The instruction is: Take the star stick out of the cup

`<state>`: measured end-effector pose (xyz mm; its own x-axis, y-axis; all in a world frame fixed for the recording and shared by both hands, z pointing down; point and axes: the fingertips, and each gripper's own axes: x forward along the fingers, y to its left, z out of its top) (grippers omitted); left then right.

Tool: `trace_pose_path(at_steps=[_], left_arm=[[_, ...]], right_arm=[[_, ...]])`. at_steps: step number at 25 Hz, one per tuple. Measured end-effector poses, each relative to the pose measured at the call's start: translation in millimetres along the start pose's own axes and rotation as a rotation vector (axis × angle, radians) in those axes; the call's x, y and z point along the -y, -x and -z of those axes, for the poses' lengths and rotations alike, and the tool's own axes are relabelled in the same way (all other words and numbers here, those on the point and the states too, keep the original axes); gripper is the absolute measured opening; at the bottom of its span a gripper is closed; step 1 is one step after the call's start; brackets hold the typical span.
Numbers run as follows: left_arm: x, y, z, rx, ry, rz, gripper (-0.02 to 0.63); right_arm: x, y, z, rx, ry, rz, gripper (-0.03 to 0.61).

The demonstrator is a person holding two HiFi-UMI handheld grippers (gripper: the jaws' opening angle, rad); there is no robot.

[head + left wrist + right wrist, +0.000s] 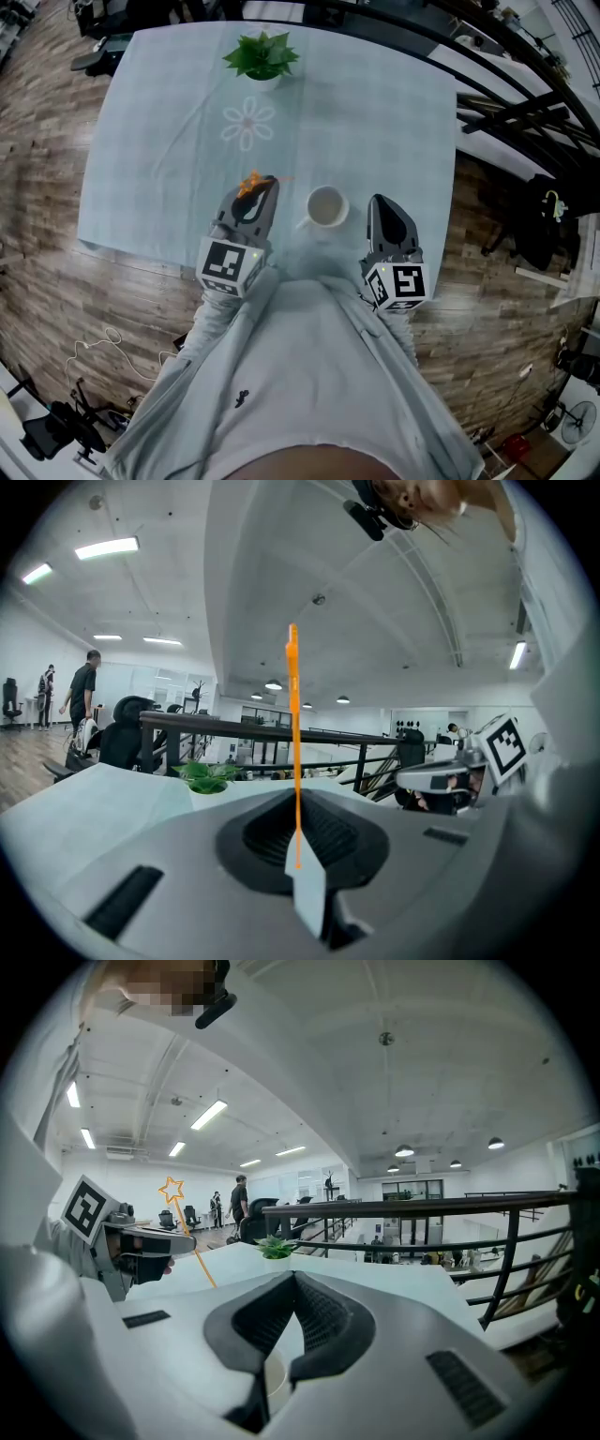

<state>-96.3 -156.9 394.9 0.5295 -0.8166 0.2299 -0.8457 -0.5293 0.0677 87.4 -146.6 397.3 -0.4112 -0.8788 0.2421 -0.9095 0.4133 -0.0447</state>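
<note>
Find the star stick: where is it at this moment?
In the head view, the star stick is held in the left gripper, just left of the cup and outside it, with the plant farther away.

A square table [394,112], draped in pale blue checked fabric, stands on a wood-plank floor [37,216]. A small leafy green potted plant [262,56] sits near the table's far edge, just beyond a faint white flower print [247,124]. Black railing [525,84] runs past the table's right side, and a white cable [98,342] lies on the floor.
</note>
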Motion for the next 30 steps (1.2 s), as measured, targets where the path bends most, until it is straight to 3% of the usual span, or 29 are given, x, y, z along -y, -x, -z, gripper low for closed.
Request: trace_pose_path(at_steps=[7,30], left_arm=[[1.4,-2.3,-0.8,0.002,-0.002,0.009,0.028],[7.8,-4.7,-1.0,-0.009,0.006,0.024,0.028]], right_arm=[[-4.7,-0.8,3.2,-0.026,0.011,-0.030,0.015],[3.2,2.4,7.9,-0.036,0.006,0.000,0.015]])
